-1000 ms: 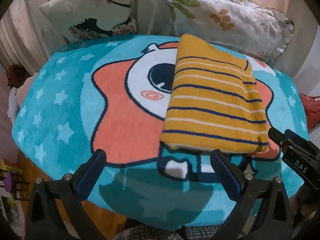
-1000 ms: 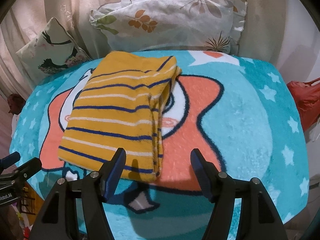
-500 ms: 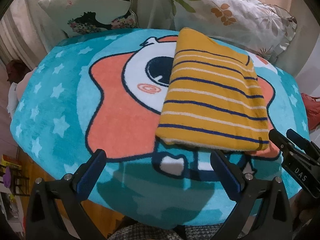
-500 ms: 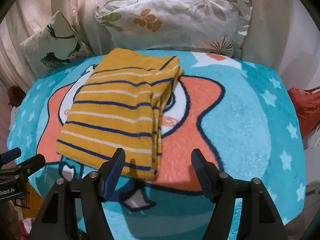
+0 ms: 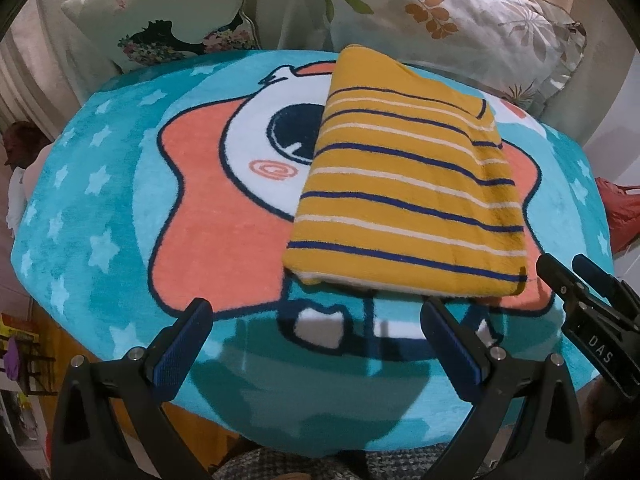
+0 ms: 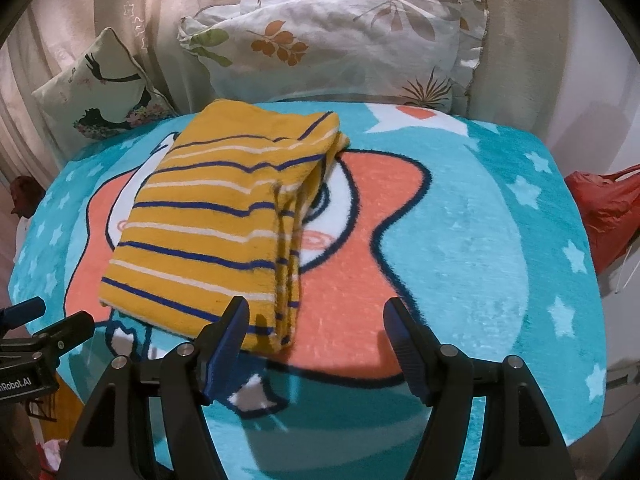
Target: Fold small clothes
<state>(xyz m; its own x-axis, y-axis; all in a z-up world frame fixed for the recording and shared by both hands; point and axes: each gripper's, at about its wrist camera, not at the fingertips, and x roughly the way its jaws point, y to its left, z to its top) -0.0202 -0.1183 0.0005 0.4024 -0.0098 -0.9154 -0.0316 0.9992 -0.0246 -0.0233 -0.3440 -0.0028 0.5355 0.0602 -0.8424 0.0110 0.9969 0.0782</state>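
Observation:
A yellow garment with navy and white stripes [image 5: 404,196] lies folded into a thick rectangle on a teal cartoon blanket [image 5: 100,208]. It also shows in the right wrist view [image 6: 216,224], with stacked folded edges along its right side. My left gripper [image 5: 316,324] is open and empty, just in front of the garment's near edge. My right gripper [image 6: 316,320] is open and empty, at the garment's near right corner. The right gripper also shows at the right edge of the left wrist view [image 5: 576,280].
Two pillows lean at the back: a floral one [image 6: 344,48] and one with a dancer print [image 6: 104,92]. A red bag [image 6: 608,208] lies off the right side. The blanket's front edge drops off near both grippers.
Both grippers have drawn slightly back and down from the garment, so it sits higher in the views. The garment has not moved. Both stay open.

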